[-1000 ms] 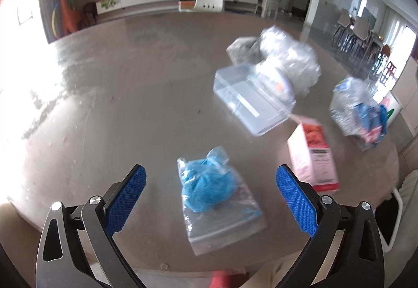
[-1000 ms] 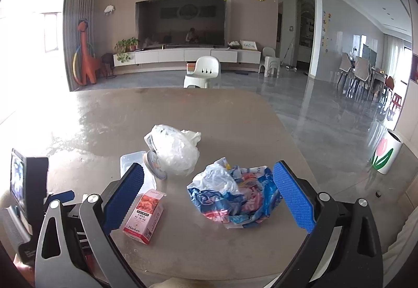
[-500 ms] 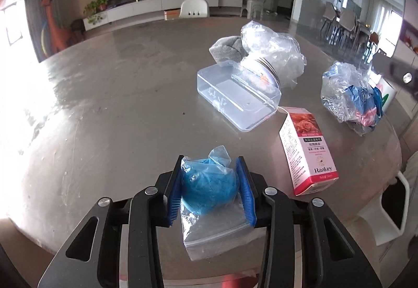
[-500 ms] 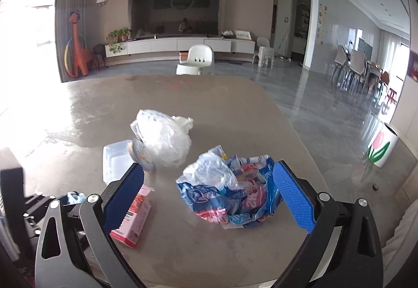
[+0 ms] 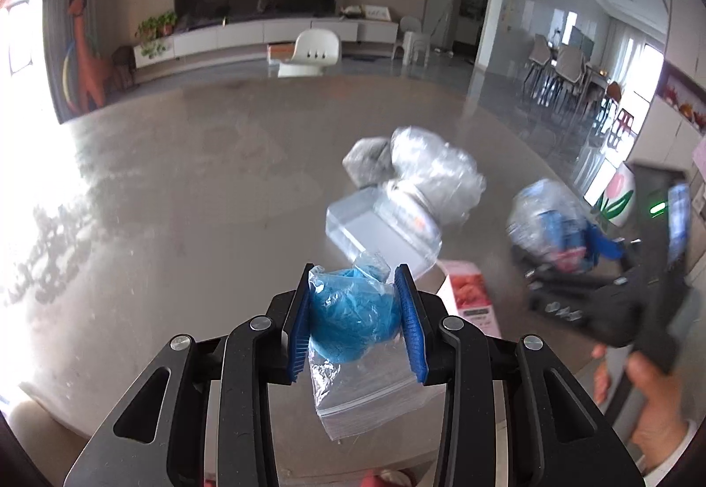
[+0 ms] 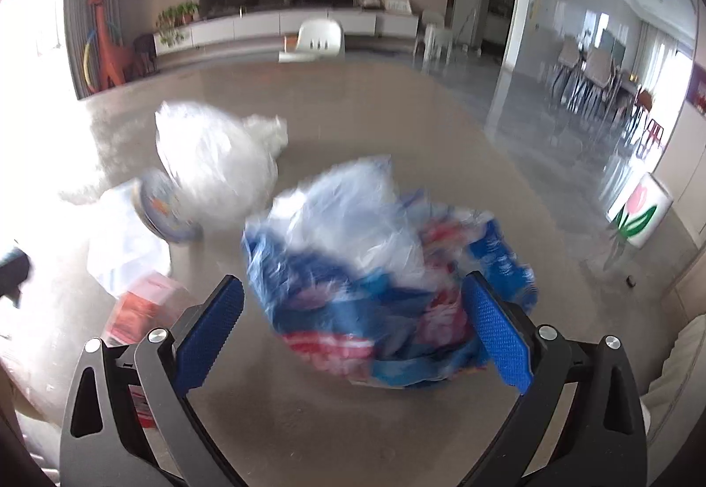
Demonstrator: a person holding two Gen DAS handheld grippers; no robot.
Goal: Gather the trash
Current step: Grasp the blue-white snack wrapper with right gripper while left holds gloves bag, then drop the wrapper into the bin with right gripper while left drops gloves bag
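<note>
Trash, item one: zip bag [image 5: 353, 337] with a blue wad inside, pinched at the wad between your left gripper [image 5: 355, 321] pads, its clear tail hanging free over the near table [image 5: 185, 195] edge. Step in hand: first pickup made, second under way.

Item two: crumpled wrapper bag [image 6: 375, 266], blue, red and clear, on the table to the right. Your right gripper [image 6: 353, 332] straddles it, jaws spread; its right pad sits at the bag's edge, the left pad stands clear. The jaws have just been closing, with the bag between them.

Items left: clear tub [image 5: 379, 231], white bag [image 5: 432, 173] behind it, pink carton [image 5: 472, 297] beside the tub.

Next move, by judgement: close fully on the wrapper, low enough to catch its bulk, then lift.

Change from a second ago: your left jaws were wide with the zip bag flat on the table; your right gripper was higher and farther back.
</note>
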